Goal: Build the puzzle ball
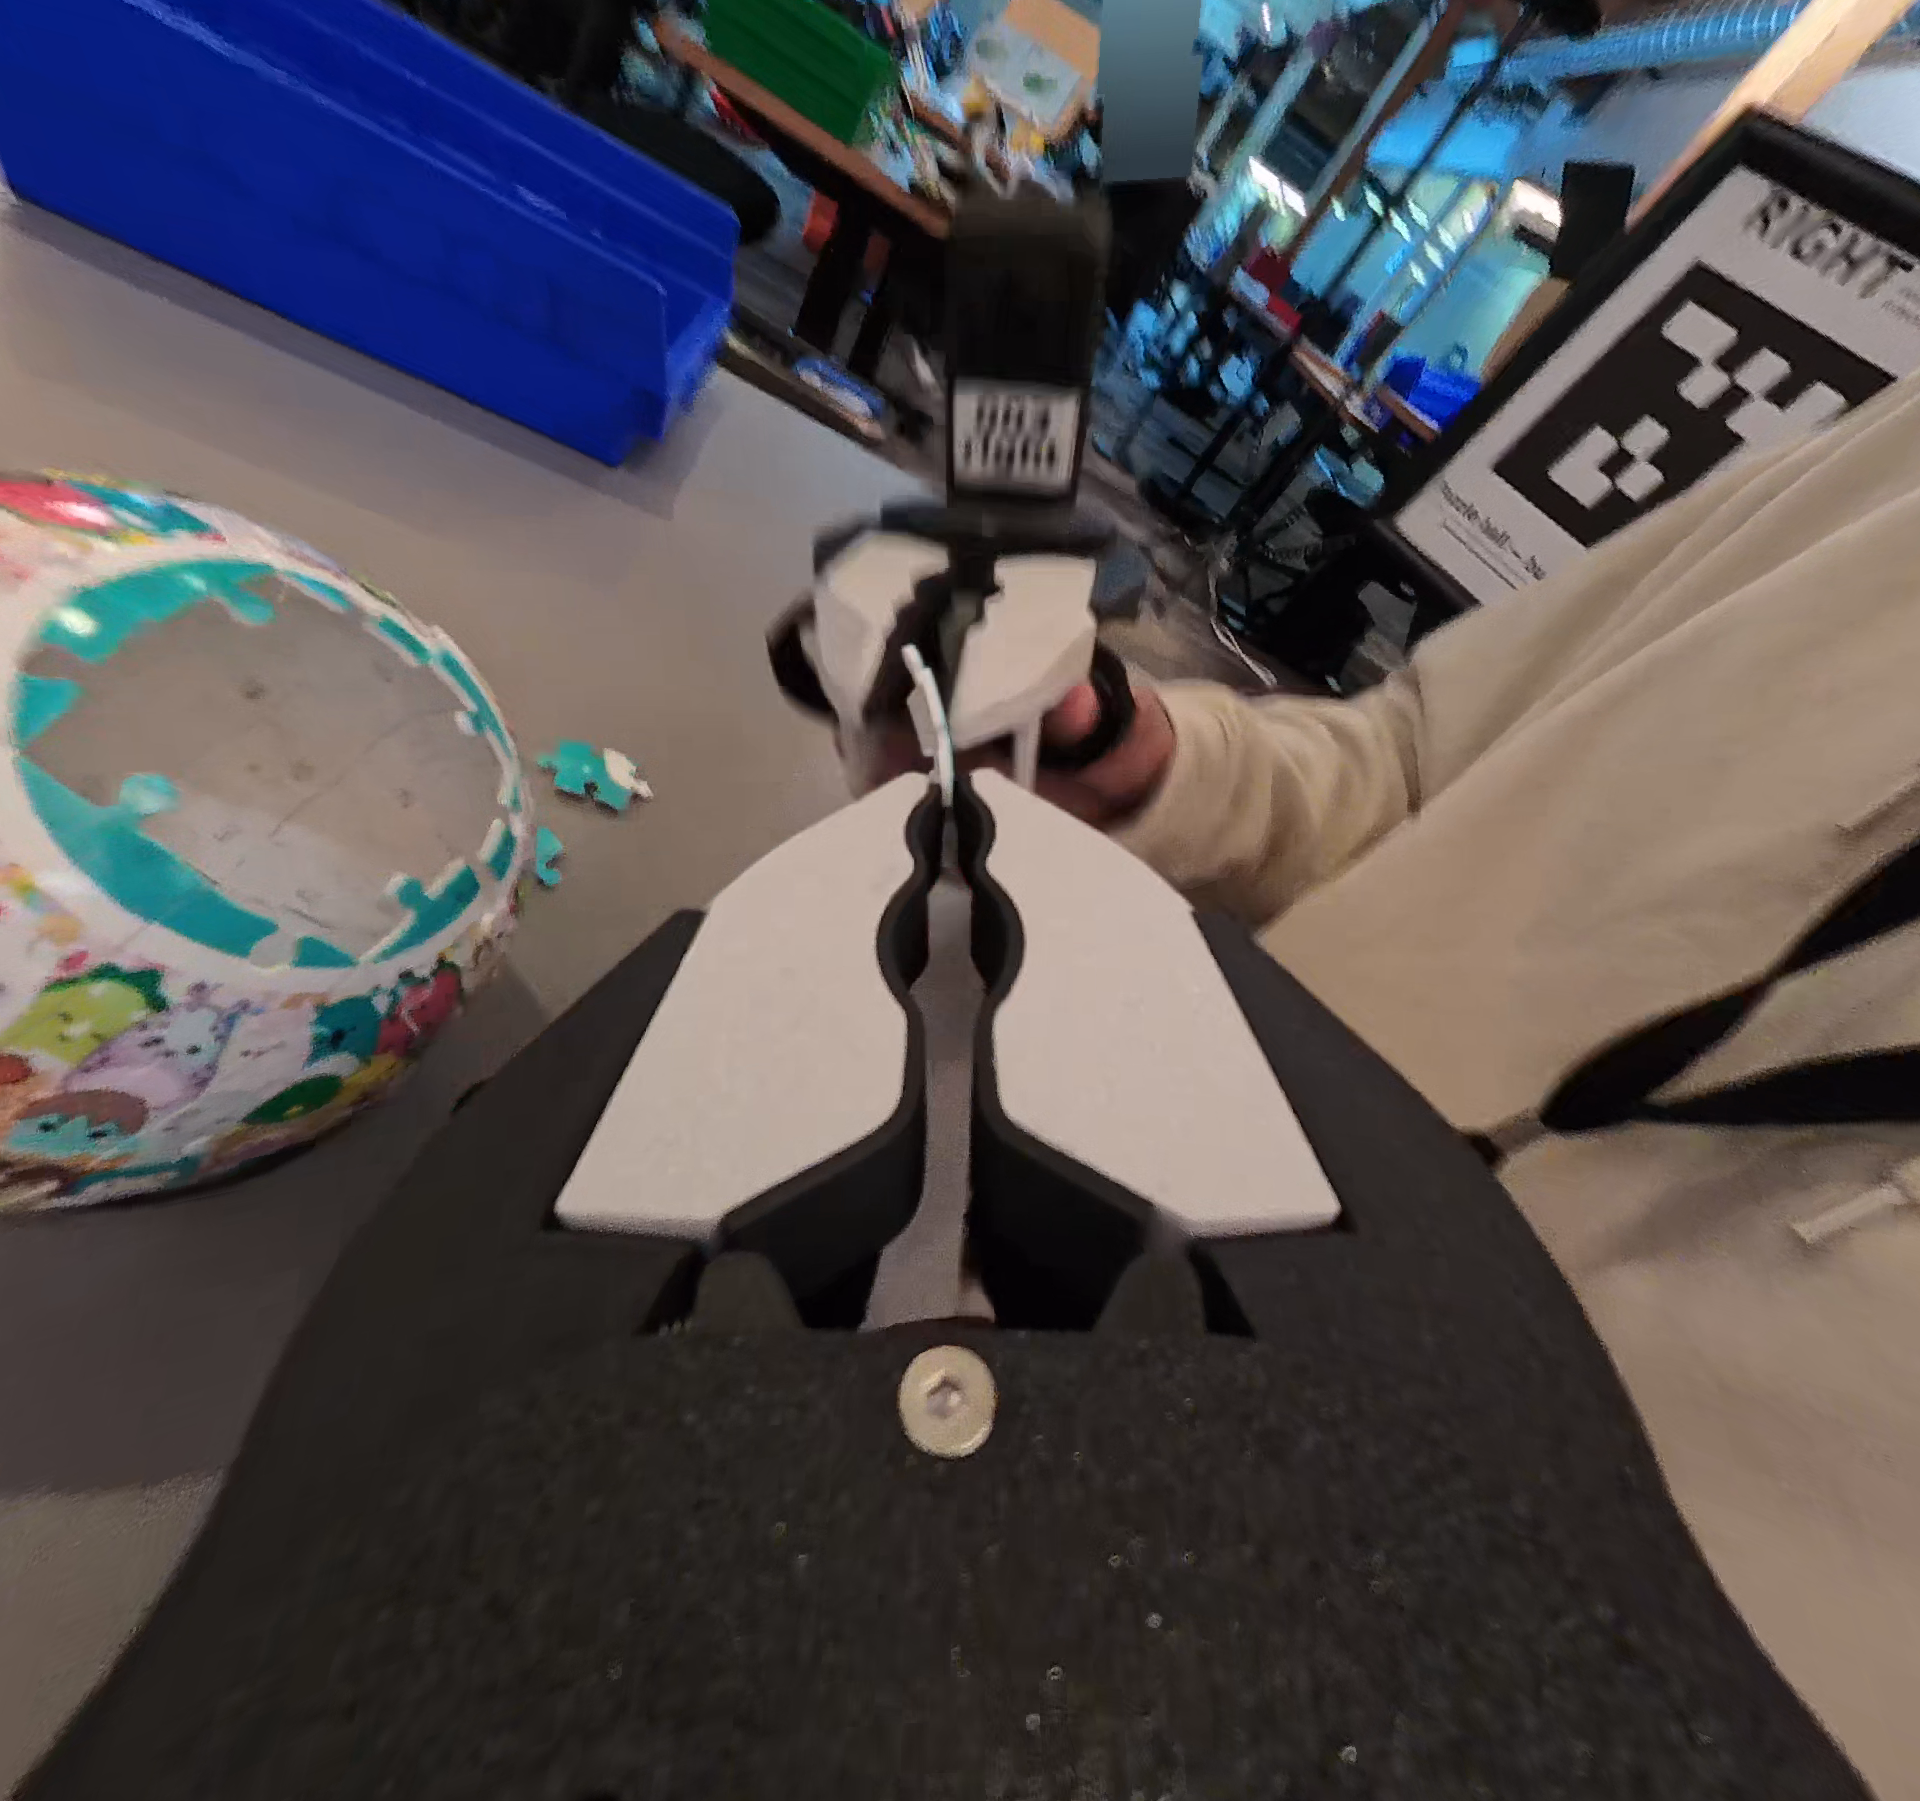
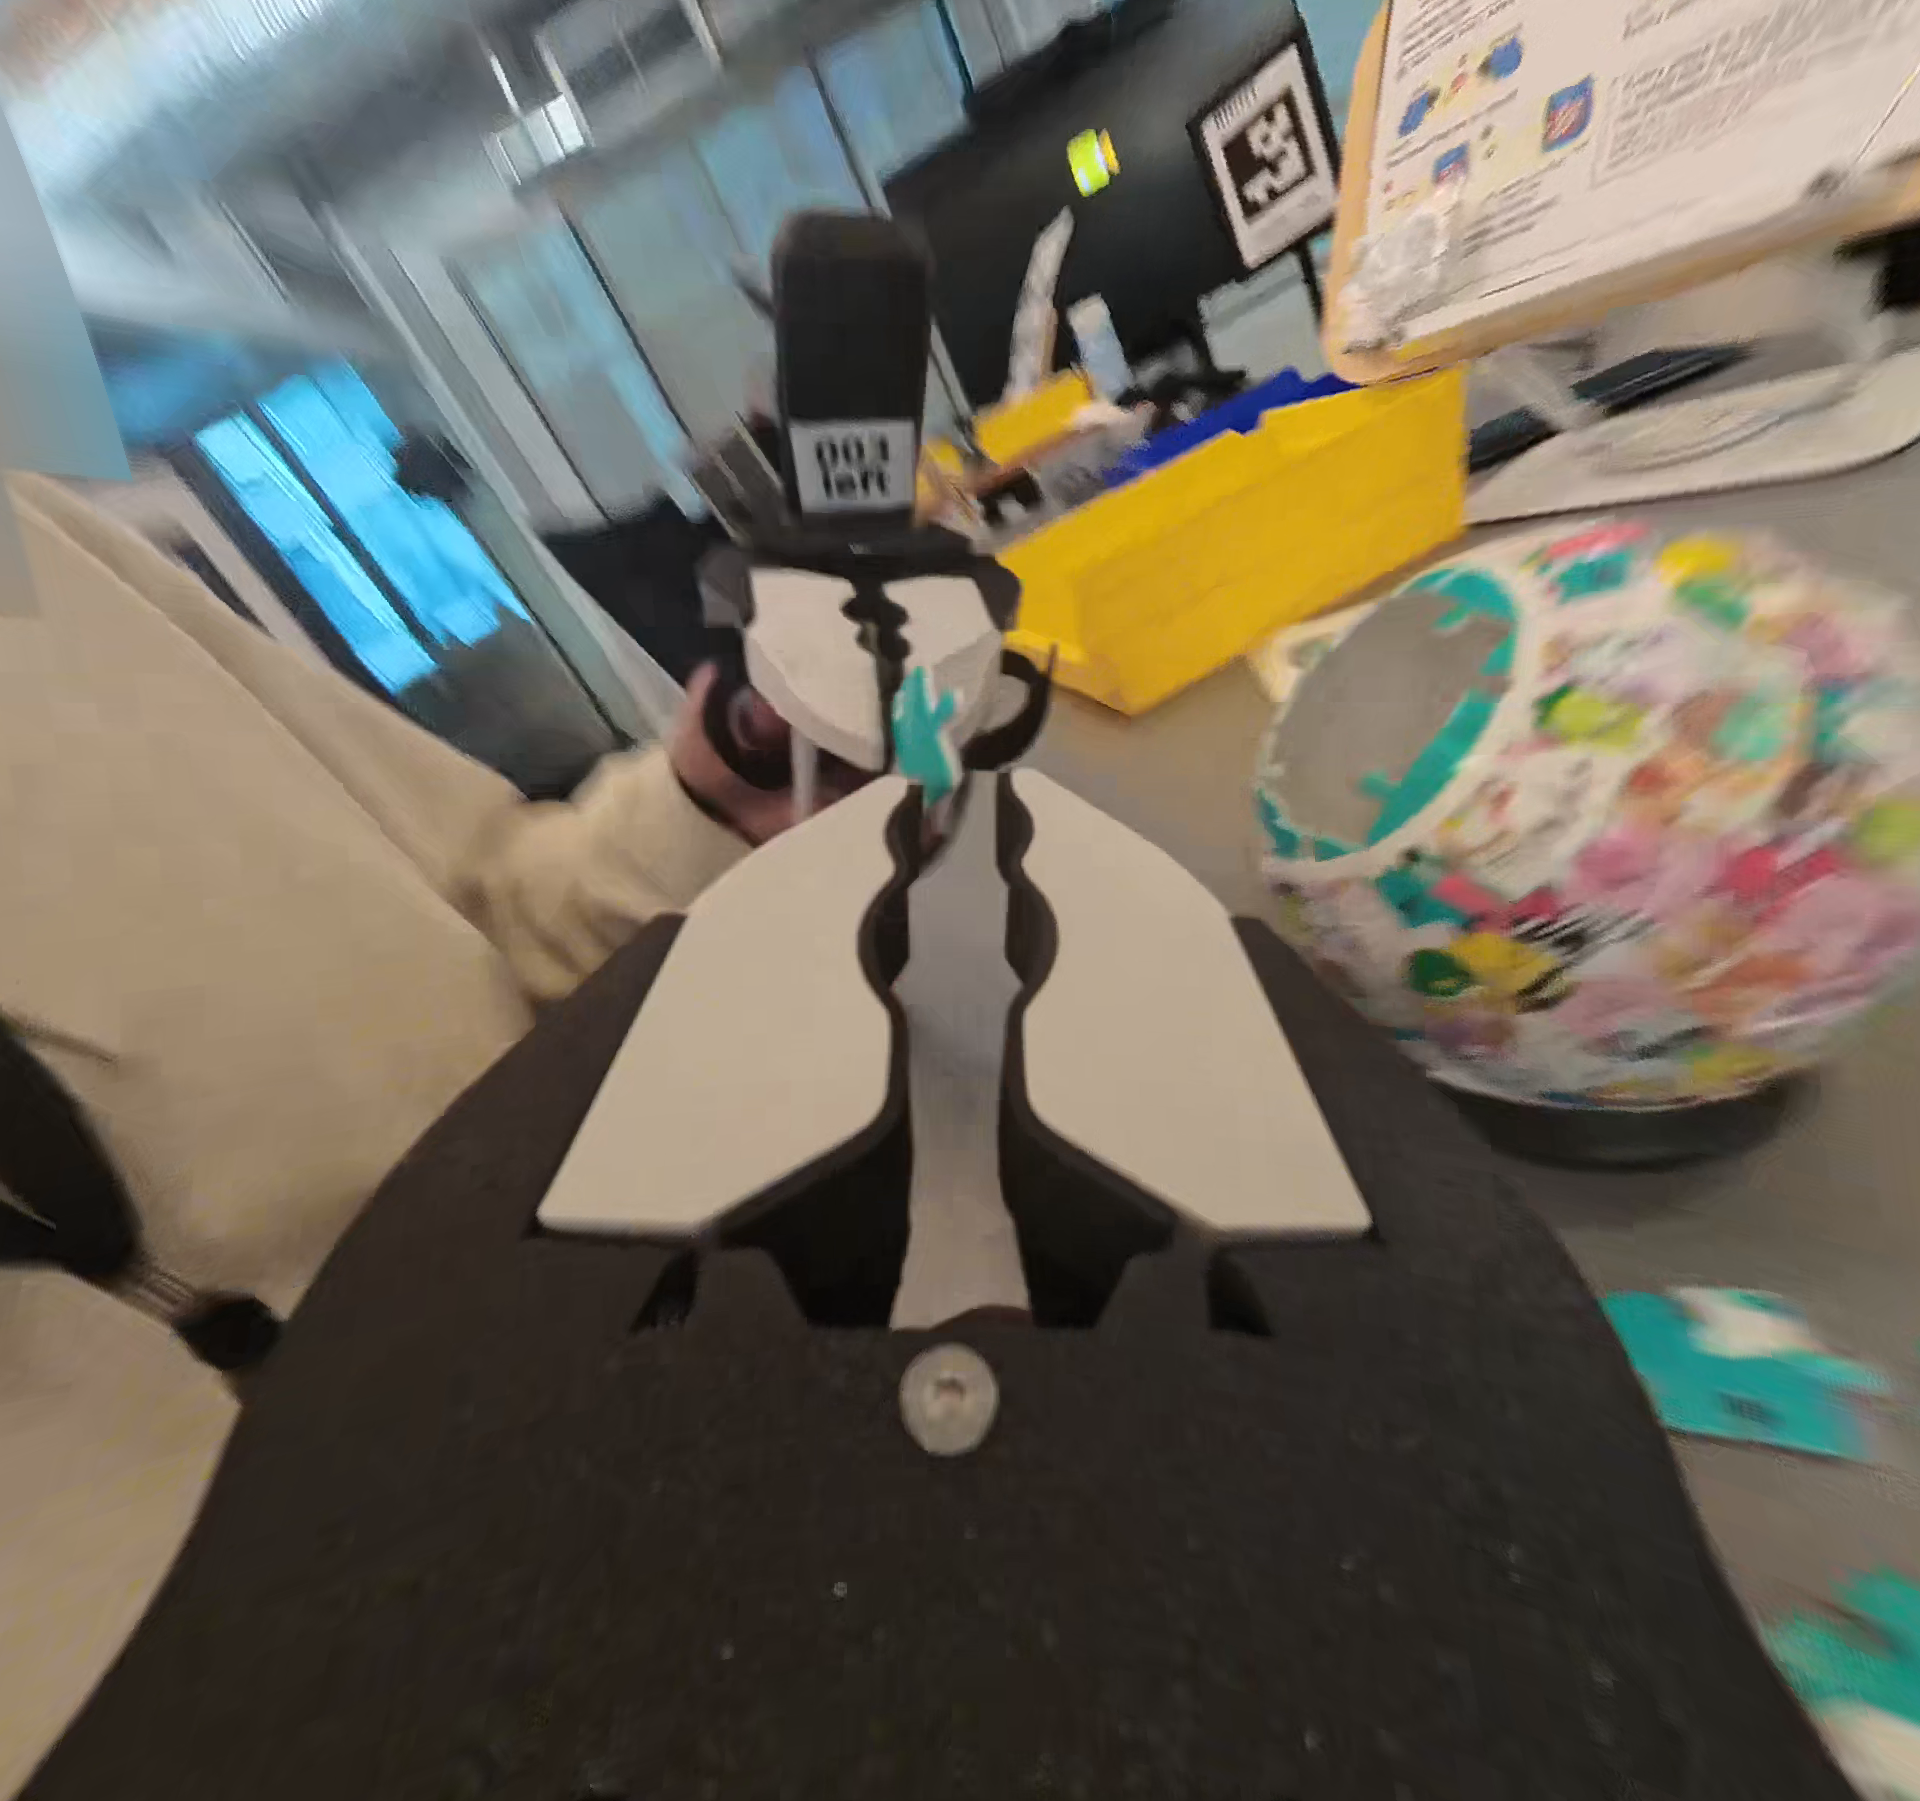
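My left gripper [image 1: 951, 801] pinches a teal piece [image 2: 923, 728] at its very tips; my right gripper [image 2: 951, 801] stands narrow around it, contact unclear. The ball [image 1: 223, 842] sits open on the desk [image 1: 644, 546], well apart. Risk: the thin piece twists or drops during handover, since the hold is shallow. Spare pieces [image 1: 592, 772] lie beside the ball.

Place: a workshop or lab
Signs: blue bin [image 1: 343, 182] and yellow bin [image 2: 1236, 546] sitting on a grey desk [image 1: 623, 546]; marker boards [image 1: 1704, 401] standing nearby
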Demonstrator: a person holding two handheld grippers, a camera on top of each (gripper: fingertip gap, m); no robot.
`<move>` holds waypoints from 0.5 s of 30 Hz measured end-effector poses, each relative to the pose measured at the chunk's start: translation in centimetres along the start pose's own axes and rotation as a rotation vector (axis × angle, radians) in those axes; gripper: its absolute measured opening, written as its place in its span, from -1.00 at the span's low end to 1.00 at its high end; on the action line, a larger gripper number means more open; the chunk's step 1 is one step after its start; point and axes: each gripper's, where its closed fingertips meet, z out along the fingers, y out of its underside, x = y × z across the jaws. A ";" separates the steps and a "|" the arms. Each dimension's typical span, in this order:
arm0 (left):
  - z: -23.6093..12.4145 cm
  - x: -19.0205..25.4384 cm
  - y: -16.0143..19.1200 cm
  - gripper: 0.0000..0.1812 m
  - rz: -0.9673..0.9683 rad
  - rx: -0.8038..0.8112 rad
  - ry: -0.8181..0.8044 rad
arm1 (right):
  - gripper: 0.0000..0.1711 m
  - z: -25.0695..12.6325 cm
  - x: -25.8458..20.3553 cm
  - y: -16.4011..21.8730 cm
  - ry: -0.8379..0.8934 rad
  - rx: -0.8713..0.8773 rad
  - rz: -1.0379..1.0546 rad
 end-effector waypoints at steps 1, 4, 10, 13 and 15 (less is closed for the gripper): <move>-0.1 0.1 0.8 -0.98 -0.017 -0.069 0.021 | -0.80 -0.2 0.1 -0.1 0.030 -0.068 -0.116; -0.4 -0.2 1.7 -0.98 0.000 -0.157 0.019 | -0.69 -0.2 -0.4 0.5 0.027 -0.294 -0.379; -0.7 0.2 2.3 -0.98 0.122 -0.241 0.013 | -0.86 0.6 -1.2 0.9 -0.091 -0.389 -0.297; -0.7 0.5 2.6 -0.98 0.151 -0.265 0.018 | -0.96 0.9 -1.6 1.4 -0.174 -0.405 -0.200; -0.7 0.3 2.9 -0.98 0.167 -0.287 0.004 | -1.00 1.0 -1.5 1.7 -0.177 -0.414 -0.183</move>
